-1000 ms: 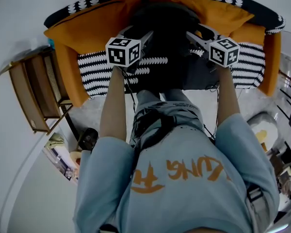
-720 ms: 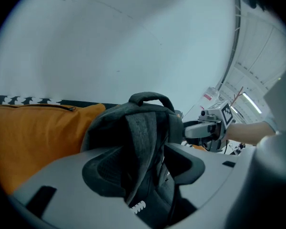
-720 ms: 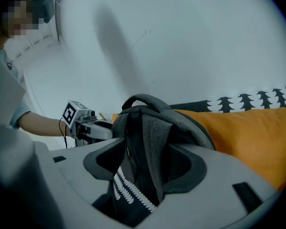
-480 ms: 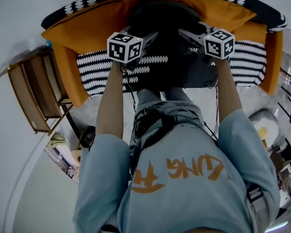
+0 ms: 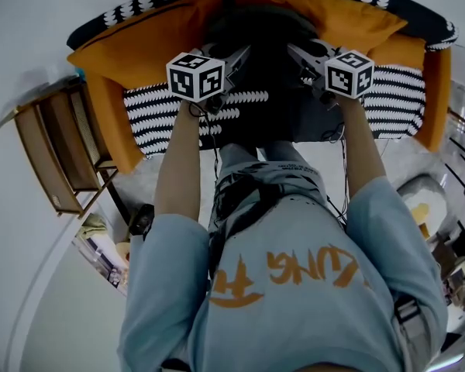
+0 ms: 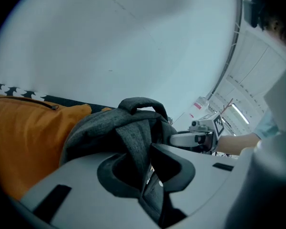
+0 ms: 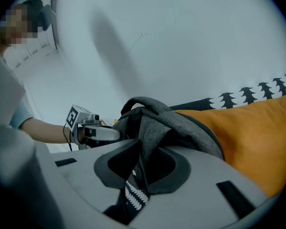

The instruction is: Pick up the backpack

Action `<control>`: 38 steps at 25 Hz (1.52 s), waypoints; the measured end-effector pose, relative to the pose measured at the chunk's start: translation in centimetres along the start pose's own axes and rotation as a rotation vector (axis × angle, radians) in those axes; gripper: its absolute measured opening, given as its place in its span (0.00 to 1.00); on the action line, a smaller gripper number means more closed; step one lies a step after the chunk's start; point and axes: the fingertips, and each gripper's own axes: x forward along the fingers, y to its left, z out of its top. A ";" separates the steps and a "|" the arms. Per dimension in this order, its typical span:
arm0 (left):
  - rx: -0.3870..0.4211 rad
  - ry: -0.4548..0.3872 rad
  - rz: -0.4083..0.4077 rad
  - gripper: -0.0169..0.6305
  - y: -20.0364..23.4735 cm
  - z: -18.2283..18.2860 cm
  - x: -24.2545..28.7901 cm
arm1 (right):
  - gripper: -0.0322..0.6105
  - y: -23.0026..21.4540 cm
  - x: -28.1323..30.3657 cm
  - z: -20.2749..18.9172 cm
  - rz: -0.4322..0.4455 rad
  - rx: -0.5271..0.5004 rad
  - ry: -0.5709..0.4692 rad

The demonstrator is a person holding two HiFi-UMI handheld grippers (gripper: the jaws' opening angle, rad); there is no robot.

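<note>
As left claw and right claw just closed on backpack, base hidden

person's in a light blue t-shirt with short sleeves and big orange lettering across it. there's something dark and strappy near the waist, can't tell what it is. the left gripper and right gripper both have pale grey plastic shells with dark pads, and each carries a white cube with black square markers. thin black cables run down below the wrists.
</note>
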 end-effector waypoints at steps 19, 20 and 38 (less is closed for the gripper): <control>0.062 -0.049 -0.027 0.14 -6.3 -2.4 -5.7 | 0.10 7.4 -3.8 -2.3 0.093 -0.126 0.022; 0.061 -0.051 -0.027 0.14 -6.7 -2.6 -6.0 | 0.10 7.8 -4.0 -2.5 0.107 -0.118 0.017; 0.182 -0.187 0.039 0.14 -12.8 0.3 -12.3 | 0.10 15.0 -8.6 1.2 0.224 -0.335 -0.028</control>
